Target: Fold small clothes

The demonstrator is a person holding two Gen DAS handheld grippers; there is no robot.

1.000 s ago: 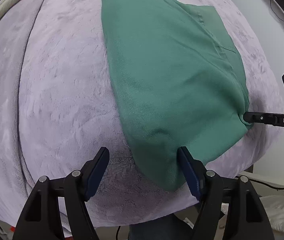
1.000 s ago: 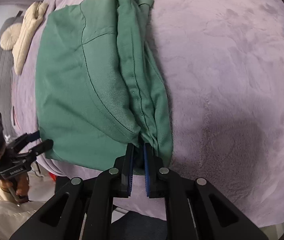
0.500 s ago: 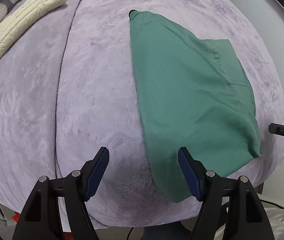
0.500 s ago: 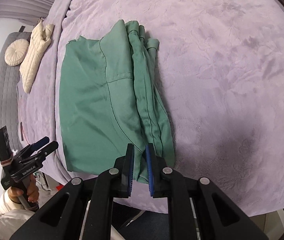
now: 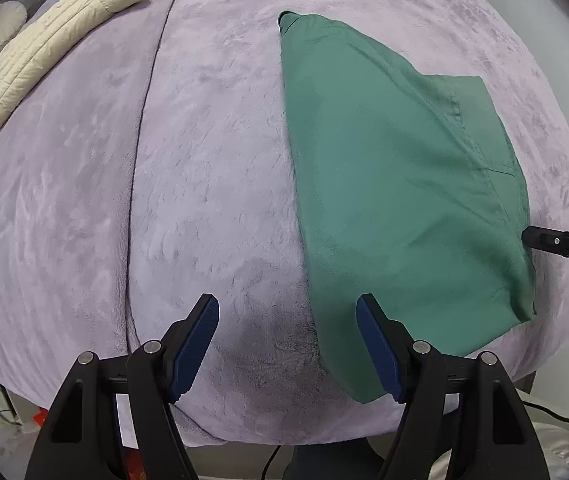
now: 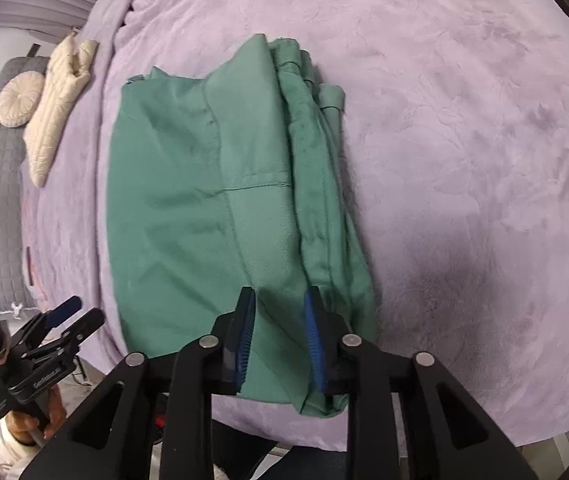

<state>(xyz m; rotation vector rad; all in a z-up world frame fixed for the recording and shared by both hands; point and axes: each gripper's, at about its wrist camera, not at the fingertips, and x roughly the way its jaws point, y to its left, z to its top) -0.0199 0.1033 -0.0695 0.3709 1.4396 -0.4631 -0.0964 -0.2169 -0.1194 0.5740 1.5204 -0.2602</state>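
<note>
The folded green woven cotton garment [image 6: 240, 216] is found lying flat on the mauve plush blanket [image 5: 212, 184], close to the blanket's near edge, with its stacked seam edges on the right in the right wrist view. The step in hand is judged to be the release after a fold.

The right gripper [image 6: 278, 340] is seen with its blue pads parted a little; the garment's near edge lies below and between them, but no pinch is evident. To finish the release well, the jaws should be opened fully before any lift, and the gripper withdrawn straight up so that the stacked edges are not dragged out of line.

The left gripper [image 5: 286, 348] is seen with its fingers spread wide and nothing between them; its right finger overlaps the garment's near left corner in the left wrist view, contact not determinable.

Against the frames of 1 second earlier: the right jaws, then pressed together on the garment's near edge, have just been opening. Both cameras now show more of the blanket, and a cream quilted jacket [image 5: 64, 36] has come fully into the left view. The left fingers' spread is unchanged.
</note>
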